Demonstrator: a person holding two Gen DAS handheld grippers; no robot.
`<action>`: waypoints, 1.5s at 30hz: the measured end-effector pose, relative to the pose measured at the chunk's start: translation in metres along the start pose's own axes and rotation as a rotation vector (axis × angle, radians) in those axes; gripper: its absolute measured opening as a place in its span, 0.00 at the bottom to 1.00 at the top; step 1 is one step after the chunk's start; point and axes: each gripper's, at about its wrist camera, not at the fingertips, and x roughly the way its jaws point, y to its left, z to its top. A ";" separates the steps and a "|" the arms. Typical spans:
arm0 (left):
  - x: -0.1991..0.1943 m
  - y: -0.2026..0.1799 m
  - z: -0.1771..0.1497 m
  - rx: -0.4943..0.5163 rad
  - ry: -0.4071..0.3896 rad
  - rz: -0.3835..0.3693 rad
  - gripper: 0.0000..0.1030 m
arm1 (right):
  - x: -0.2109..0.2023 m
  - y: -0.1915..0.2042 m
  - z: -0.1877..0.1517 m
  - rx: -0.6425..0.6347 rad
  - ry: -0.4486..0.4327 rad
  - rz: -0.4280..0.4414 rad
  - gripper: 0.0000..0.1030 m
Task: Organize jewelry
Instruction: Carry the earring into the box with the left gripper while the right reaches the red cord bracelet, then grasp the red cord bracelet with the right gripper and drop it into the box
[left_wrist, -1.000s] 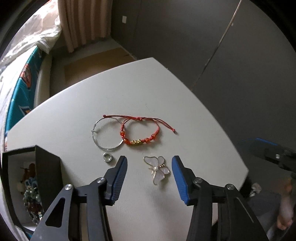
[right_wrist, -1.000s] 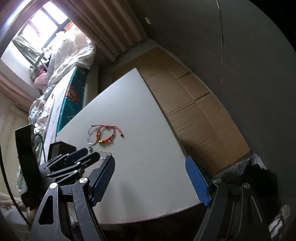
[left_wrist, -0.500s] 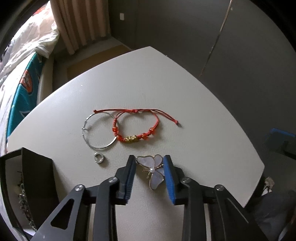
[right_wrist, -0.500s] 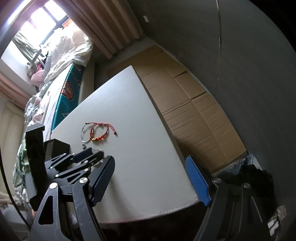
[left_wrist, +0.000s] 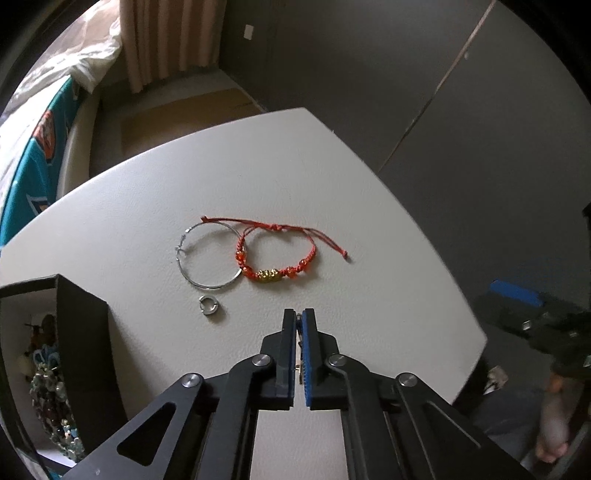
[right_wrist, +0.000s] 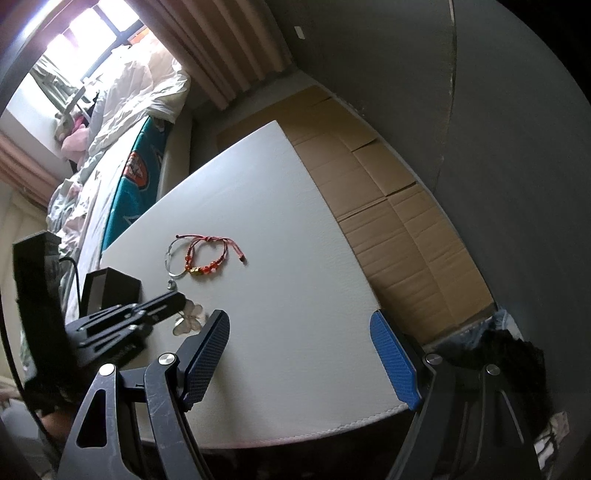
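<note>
My left gripper (left_wrist: 298, 321) is shut on a pale butterfly brooch, hidden between the pads in the left wrist view and showing below the fingers in the right wrist view (right_wrist: 190, 317). Ahead on the white table (left_wrist: 258, 166) lie a red beaded cord bracelet (left_wrist: 275, 254), a silver hoop (left_wrist: 208, 258) and a small silver ring (left_wrist: 208, 304). A black jewelry box (left_wrist: 48, 369) with beaded pieces stands at the left. My right gripper (right_wrist: 299, 354) is open and empty over the table's near edge.
A bed with a teal cover (right_wrist: 136, 173) lies beyond the table on the left. Flattened cardboard (right_wrist: 388, 206) covers the floor to the right. Dark walls stand behind. A dark heap (right_wrist: 509, 354) lies on the floor.
My left gripper has closed from wide open onto the butterfly brooch and lifted it off the table. The right gripper stays open and has barely moved.
</note>
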 end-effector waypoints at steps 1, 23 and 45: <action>-0.003 0.002 0.001 -0.008 -0.004 -0.015 0.02 | 0.001 0.002 0.000 -0.003 0.000 0.003 0.76; -0.094 0.078 0.006 -0.152 -0.186 -0.045 0.01 | 0.044 0.078 0.038 -0.118 0.057 0.041 0.56; -0.088 0.160 -0.009 -0.300 -0.138 0.021 0.02 | 0.121 0.132 0.056 -0.449 0.123 -0.201 0.52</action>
